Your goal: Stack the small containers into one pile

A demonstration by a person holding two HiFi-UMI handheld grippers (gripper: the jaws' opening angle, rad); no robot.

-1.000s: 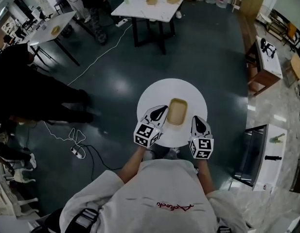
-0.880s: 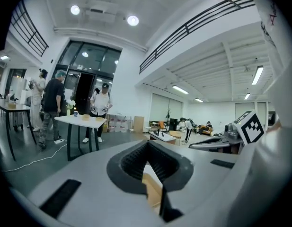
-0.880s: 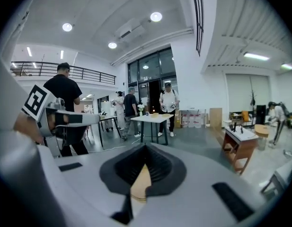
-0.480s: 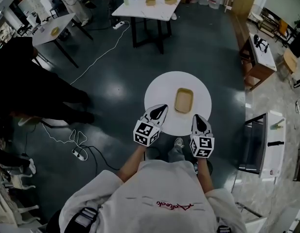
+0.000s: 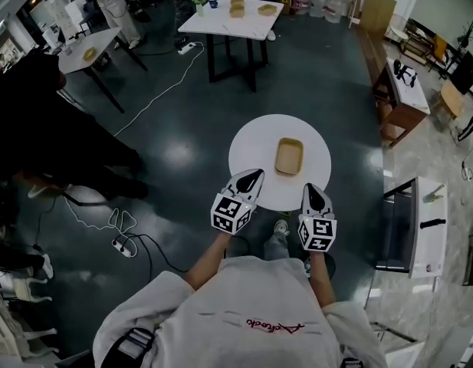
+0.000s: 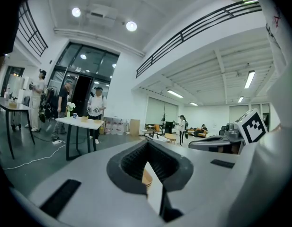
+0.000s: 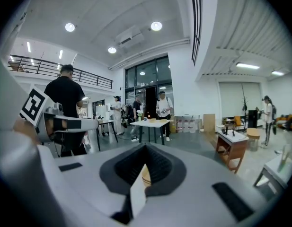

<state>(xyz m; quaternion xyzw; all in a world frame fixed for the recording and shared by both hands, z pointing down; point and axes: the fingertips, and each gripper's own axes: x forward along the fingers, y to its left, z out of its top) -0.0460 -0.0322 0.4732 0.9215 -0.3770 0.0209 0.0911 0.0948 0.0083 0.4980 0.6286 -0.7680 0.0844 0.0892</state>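
Observation:
A tan rectangular container (image 5: 289,156) rests on the small round white table (image 5: 251,140), a little right of its middle. From above I cannot tell whether others are nested in it. My left gripper (image 5: 255,174) is shut and empty over the table's near left edge, short of the container. My right gripper (image 5: 310,188) is also shut and empty at the near right edge. In the left gripper view a sliver of the tan container (image 6: 146,177) shows behind the shut jaws. The right gripper view shows the same tan sliver (image 7: 146,176).
A person in black (image 5: 44,129) stands at the left. A cable and power strip (image 5: 121,241) lie on the dark floor. At the back, a white table (image 5: 221,18) carries more tan containers and flowers. A wooden bench (image 5: 401,90) and a low table (image 5: 424,228) line the right.
Both grippers flanked the container a second ago. They have since pulled back together toward the table's near edge, and the table now sits farther away in the head view. The container stayed put.

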